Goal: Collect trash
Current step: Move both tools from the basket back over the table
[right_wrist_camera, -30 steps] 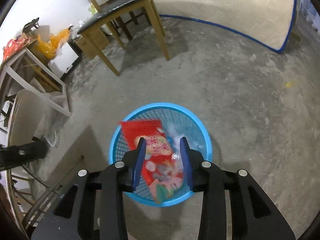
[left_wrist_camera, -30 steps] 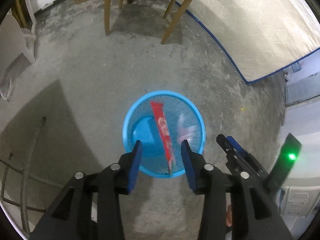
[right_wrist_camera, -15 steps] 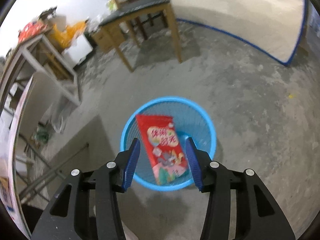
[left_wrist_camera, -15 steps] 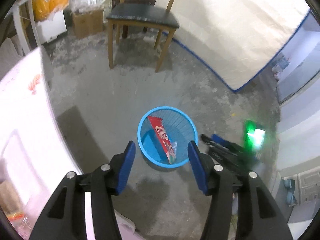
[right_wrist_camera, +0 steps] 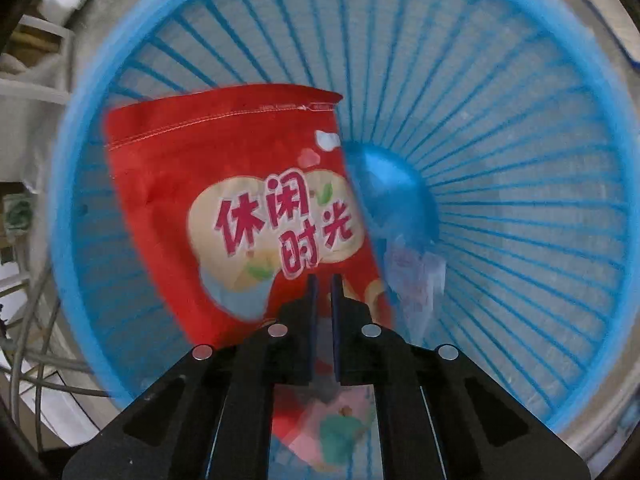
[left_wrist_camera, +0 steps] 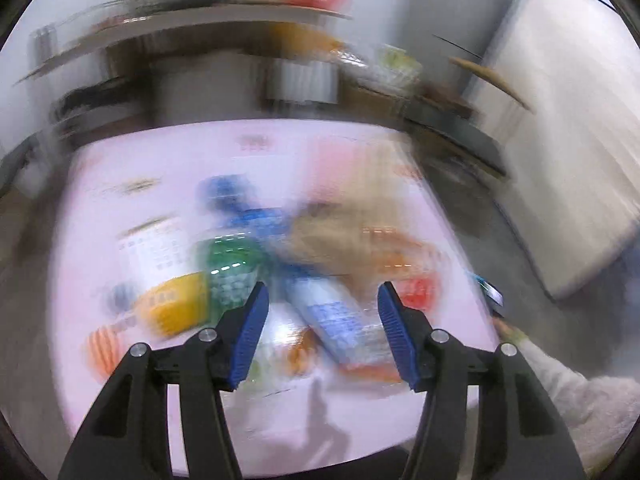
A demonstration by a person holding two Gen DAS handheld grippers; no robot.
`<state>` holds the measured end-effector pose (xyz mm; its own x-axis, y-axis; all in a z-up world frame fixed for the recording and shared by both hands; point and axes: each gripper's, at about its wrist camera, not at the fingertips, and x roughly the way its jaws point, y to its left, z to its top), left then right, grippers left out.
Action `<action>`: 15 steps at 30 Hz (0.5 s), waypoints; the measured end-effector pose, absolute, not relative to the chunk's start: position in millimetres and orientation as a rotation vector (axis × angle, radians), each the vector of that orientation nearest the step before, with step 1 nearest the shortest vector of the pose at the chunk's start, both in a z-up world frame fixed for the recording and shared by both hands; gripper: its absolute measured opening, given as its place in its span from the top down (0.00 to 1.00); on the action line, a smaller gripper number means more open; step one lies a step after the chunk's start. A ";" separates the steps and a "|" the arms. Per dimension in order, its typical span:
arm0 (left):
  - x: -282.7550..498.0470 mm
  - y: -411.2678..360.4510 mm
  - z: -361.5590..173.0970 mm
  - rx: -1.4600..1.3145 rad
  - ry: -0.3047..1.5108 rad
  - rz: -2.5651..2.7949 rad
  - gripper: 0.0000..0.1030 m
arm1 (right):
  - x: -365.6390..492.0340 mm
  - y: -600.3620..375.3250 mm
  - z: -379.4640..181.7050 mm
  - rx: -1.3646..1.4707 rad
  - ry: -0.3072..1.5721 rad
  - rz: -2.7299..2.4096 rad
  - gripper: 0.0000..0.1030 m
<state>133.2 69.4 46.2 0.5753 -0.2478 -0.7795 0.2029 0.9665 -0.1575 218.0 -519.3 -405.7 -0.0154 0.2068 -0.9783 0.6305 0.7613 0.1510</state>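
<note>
In the right wrist view a blue slatted basket [right_wrist_camera: 72, 152] fills the frame from close above. A red snack bag [right_wrist_camera: 224, 168] leans inside it, beside a clear wrapper [right_wrist_camera: 416, 276]. My right gripper [right_wrist_camera: 322, 276] hangs in the basket's mouth over the bag's lower part, shut to a thin slit, and nothing shows pinched. The left wrist view is badly blurred. My left gripper [left_wrist_camera: 323, 286] is over a pink-white table [left_wrist_camera: 280, 148], its jaws opening with nothing between them. Several packets lie under it: green [left_wrist_camera: 230, 268], yellow [left_wrist_camera: 176, 308] and blue-white [left_wrist_camera: 332, 316].
Shelves with clutter [left_wrist_camera: 240, 32] stand behind the table. A pale mattress [left_wrist_camera: 568, 140] leans at the right. A person's light sleeve [left_wrist_camera: 560, 392] shows at the lower right. Concrete floor and metal frame legs [right_wrist_camera: 32, 344] surround the basket.
The left view swung from the basket on the floor up to the table, jaws spreading. The right gripper released the red bag into the basket, dropped towards it and shut.
</note>
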 end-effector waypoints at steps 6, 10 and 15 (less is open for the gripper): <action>99.6 150.6 53.2 -0.151 0.873 -0.014 0.46 | 235.1 -524.0 -468.1 0.714 1.710 -0.426 0.95; 99.4 170.9 45.6 -0.184 0.886 0.035 0.46 | 233.6 -528.2 -499.5 0.828 1.780 -0.427 0.93; 117.4 170.5 26.8 -0.182 0.941 0.025 0.45 | 236.3 -528.1 -517.7 0.868 1.840 -0.406 0.84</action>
